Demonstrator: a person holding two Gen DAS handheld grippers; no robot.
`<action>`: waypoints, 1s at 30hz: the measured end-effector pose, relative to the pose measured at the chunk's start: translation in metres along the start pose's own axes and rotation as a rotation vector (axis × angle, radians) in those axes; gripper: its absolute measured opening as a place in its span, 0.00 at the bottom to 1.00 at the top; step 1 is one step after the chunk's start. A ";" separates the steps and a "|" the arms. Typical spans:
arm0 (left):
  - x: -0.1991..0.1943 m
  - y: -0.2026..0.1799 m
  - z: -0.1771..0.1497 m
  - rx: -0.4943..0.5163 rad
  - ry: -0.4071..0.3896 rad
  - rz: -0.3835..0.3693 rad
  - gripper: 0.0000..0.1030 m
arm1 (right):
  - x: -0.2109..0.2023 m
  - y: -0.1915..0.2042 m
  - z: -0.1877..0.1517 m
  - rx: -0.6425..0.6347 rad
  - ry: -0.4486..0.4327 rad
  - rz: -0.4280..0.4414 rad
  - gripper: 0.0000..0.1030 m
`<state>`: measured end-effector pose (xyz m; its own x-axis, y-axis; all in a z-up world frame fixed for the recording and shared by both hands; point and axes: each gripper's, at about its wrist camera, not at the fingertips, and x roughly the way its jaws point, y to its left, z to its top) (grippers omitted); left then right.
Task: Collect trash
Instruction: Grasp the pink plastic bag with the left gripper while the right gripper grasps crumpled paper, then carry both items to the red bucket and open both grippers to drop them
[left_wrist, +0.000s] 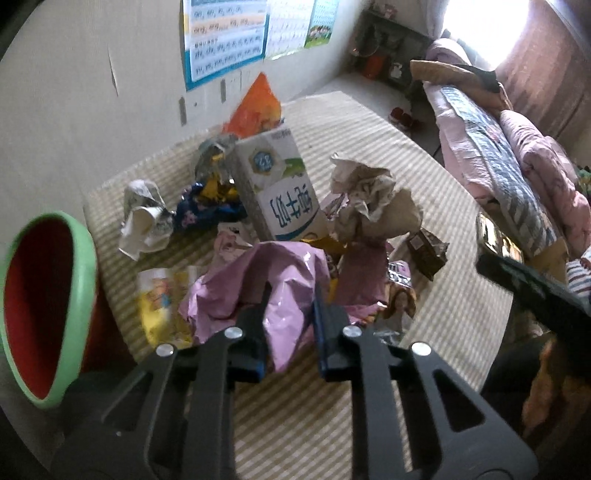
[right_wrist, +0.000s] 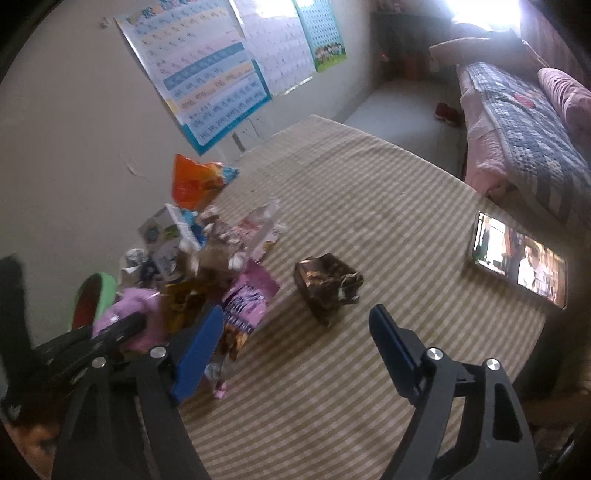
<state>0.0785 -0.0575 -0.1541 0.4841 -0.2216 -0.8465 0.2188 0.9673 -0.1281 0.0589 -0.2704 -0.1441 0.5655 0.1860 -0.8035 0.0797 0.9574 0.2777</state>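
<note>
In the left wrist view my left gripper (left_wrist: 291, 306) is shut on a crumpled pink plastic bag (left_wrist: 258, 273) at the near edge of a trash pile. Behind the bag stand a white milk carton (left_wrist: 280, 184) and a wad of crumpled brown paper (left_wrist: 369, 199). In the right wrist view my right gripper (right_wrist: 295, 321) stands open, its blue pads wide apart with nothing between them. A crushed brown carton (right_wrist: 327, 284) lies just beyond its fingertips on the striped tablecloth (right_wrist: 369, 387). A pink snack wrapper (right_wrist: 243, 306) lies beside its left finger.
A red bin with a green rim (left_wrist: 40, 306) stands at the table's left edge. A phone with a lit screen (right_wrist: 517, 258) lies at the right. An orange bag (left_wrist: 255, 107), a white paper wad (left_wrist: 144, 218) and a yellow wrapper (left_wrist: 162, 299) lie in the pile. A bed (left_wrist: 517, 166) is beyond.
</note>
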 end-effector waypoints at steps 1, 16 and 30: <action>-0.005 -0.001 -0.003 0.012 -0.014 0.004 0.18 | 0.001 0.000 0.005 0.001 0.001 0.011 0.76; -0.060 0.023 -0.017 -0.055 -0.147 -0.017 0.18 | 0.077 0.052 0.050 -0.098 0.181 0.096 0.35; -0.112 0.094 -0.006 -0.216 -0.280 -0.064 0.18 | -0.009 0.093 0.054 -0.190 -0.017 0.111 0.08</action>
<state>0.0393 0.0592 -0.0743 0.6949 -0.2792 -0.6626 0.0865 0.9473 -0.3084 0.1057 -0.1951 -0.0823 0.5758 0.2905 -0.7642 -0.1395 0.9559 0.2583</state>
